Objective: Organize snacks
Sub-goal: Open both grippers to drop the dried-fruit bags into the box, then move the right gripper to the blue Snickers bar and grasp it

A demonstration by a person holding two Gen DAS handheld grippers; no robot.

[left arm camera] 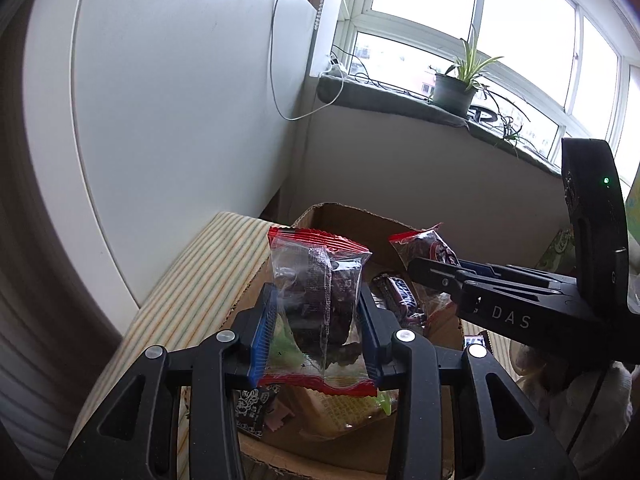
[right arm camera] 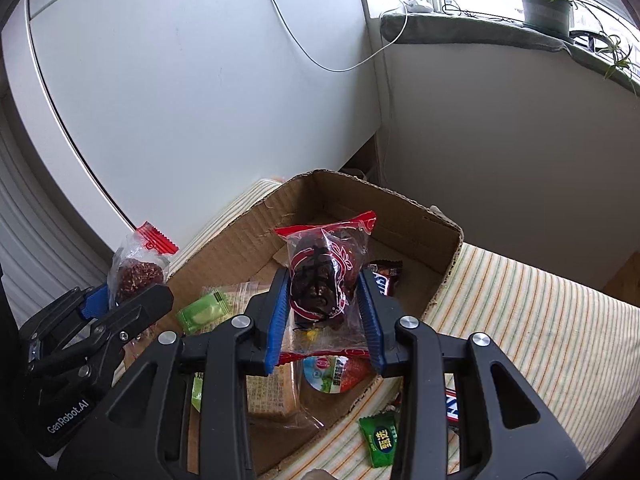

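A lived-in home room, by the look of it. At upper right, a potted plant (left arm camera: pixel 454 92) stands on a cloth-covered windowsill (left arm camera: pixel 392 98); a white cable (right arm camera: pixel 340 60) trails down the plain wall; a striped cloth (right arm camera: pixel 532 312) covers the surface at lower right.

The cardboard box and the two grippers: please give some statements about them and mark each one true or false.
1. The left gripper holds a clear packet with red edges. True.
2. The right gripper is open and holds nothing. False: it is shut on a second red-edged packet.
3. The cardboard box is empty. False: several snacks lie in it, among them a light green wrapped candy.
4. A dark green candy lies outside the box on the striped cloth. True.
5. A potted plant stands on the windowsill. True.
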